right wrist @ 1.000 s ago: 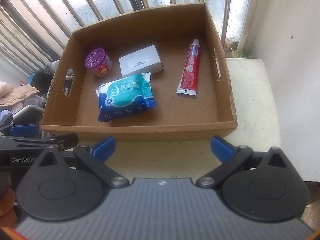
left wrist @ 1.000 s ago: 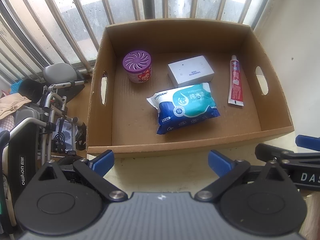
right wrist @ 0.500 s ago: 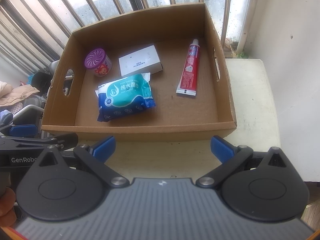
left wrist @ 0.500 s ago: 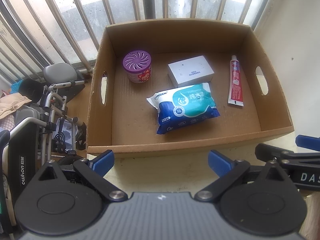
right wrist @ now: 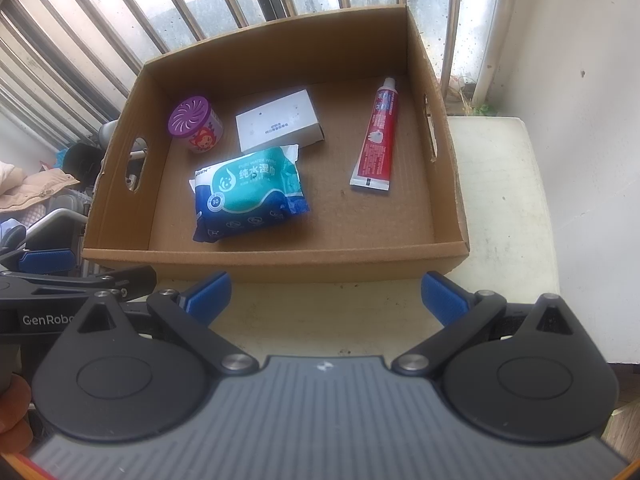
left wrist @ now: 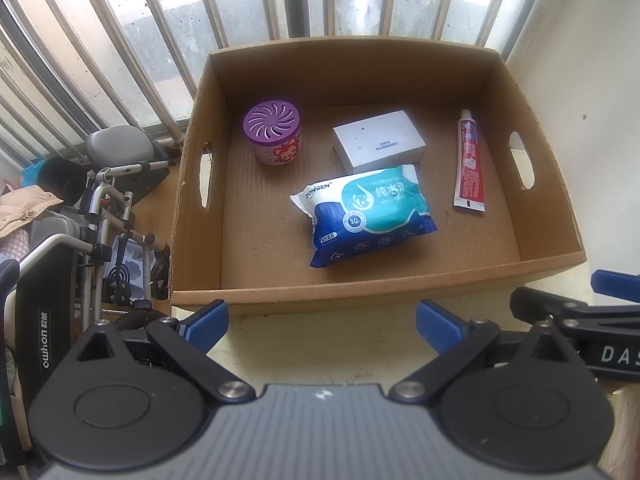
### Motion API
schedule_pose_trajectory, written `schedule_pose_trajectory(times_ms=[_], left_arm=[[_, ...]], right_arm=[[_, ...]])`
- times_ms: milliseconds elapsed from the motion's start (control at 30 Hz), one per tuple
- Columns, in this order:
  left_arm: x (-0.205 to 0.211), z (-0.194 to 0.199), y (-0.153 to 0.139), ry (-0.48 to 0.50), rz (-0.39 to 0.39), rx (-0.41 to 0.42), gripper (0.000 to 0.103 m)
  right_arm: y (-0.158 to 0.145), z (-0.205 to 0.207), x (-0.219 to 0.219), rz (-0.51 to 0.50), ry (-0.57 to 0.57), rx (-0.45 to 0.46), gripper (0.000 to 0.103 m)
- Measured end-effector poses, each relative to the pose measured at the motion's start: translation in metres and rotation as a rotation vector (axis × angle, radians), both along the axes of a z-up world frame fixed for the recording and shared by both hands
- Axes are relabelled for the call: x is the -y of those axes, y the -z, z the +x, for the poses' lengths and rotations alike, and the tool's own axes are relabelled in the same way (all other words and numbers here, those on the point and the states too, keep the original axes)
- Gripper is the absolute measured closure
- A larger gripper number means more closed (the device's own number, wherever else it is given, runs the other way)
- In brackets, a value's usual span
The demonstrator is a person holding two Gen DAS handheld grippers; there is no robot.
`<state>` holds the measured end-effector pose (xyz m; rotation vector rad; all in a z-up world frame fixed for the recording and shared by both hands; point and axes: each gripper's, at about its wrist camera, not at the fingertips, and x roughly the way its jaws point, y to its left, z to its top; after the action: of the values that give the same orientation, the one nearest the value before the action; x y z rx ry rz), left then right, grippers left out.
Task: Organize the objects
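Observation:
A cardboard box [left wrist: 400, 292] [right wrist: 280, 262] sits on a cream table. Inside lie a blue wet-wipes pack [left wrist: 366, 214] [right wrist: 250, 196], a white carton [left wrist: 378, 144] [right wrist: 278, 124], a purple-lidded air-freshener jar [left wrist: 274, 132] [right wrist: 196, 124] and a red toothpaste tube [left wrist: 469, 164] [right wrist: 378, 140]. My left gripper [left wrist: 322, 320] hangs open in front of the box's near wall, holding nothing. My right gripper [right wrist: 324, 294] is also open and empty, just short of the same wall. Each gripper shows at the edge of the other's view.
Window bars [left wrist: 240, 4] run behind the box. A folded wheelchair [left wrist: 100, 216] and clutter stand left of the table. A white wall [right wrist: 580, 80] rises on the right, with bare table top [right wrist: 500, 184] beside the box.

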<state>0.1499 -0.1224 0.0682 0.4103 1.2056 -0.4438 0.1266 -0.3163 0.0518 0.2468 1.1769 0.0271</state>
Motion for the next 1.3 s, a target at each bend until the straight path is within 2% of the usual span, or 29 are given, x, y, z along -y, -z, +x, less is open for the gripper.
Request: schedule_pose_trajectory(times_ms=[1300], left_arm=[[0.0017,-0.0040,-0.0018,0.013,0.002,-0.001,0.002]], right_arm=[[0.0000,-0.0004,0.0025,-0.001,0.006,-0.006,0.001]])
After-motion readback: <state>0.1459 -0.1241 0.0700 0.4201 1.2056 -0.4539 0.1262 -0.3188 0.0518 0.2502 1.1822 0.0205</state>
